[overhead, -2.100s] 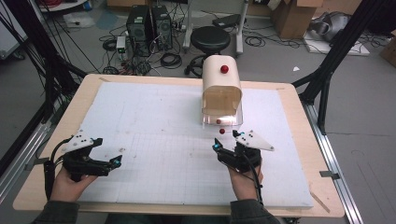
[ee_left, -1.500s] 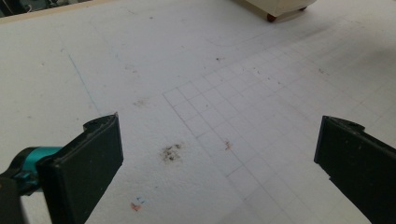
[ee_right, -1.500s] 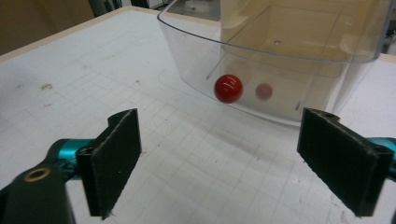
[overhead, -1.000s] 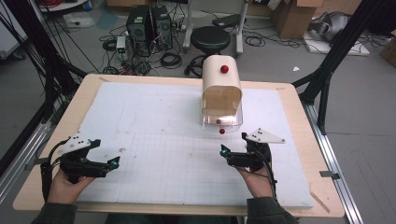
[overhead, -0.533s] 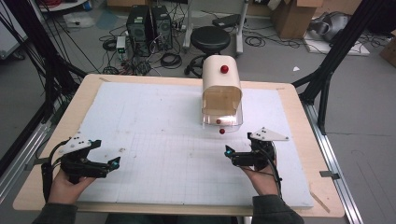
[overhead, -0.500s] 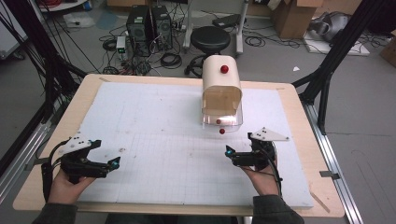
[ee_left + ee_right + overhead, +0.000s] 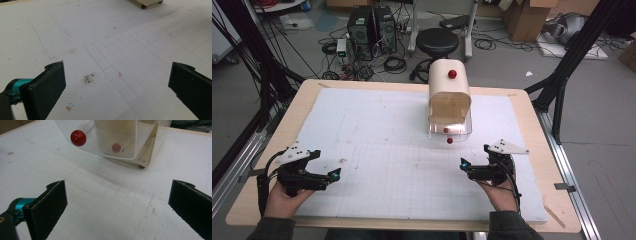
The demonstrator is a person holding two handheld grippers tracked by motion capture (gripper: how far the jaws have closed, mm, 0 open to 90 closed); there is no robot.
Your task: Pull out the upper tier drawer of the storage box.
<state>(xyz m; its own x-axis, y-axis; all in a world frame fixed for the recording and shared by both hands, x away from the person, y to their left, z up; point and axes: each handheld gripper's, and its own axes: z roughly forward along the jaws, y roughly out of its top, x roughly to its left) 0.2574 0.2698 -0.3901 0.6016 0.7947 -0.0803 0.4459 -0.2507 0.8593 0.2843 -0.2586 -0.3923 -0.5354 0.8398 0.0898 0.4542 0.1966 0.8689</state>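
Note:
A cream box [image 7: 449, 90] with a red knob [image 7: 452, 74] on top stands at the back middle of the white gridded board [image 7: 377, 140]. Its clear curved front flap [image 7: 451, 128] carries a red ball handle [image 7: 449, 140]. In the right gripper view the flap [image 7: 112, 142] and the ball handle [image 7: 78, 137] lie ahead, and a second red ball [image 7: 116, 147] shows behind the plastic. My right gripper [image 7: 463, 164] [image 7: 118, 195] is open and holds nothing, a short way in front and to the right of the handle. At the near left, my left gripper [image 7: 334, 174] [image 7: 119, 75] is open over bare board.
The board lies on a wooden table [image 7: 532, 115] with black frame legs [image 7: 562, 75] at its sides. A stool [image 7: 437, 37], computer towers [image 7: 371, 22] and cables stand on the floor behind. The box's corner [image 7: 150, 2] shows far ahead in the left gripper view.
My right gripper has drawn back to the right and a little toward the person, away from the red ball handle. The left gripper and the box have stayed put.

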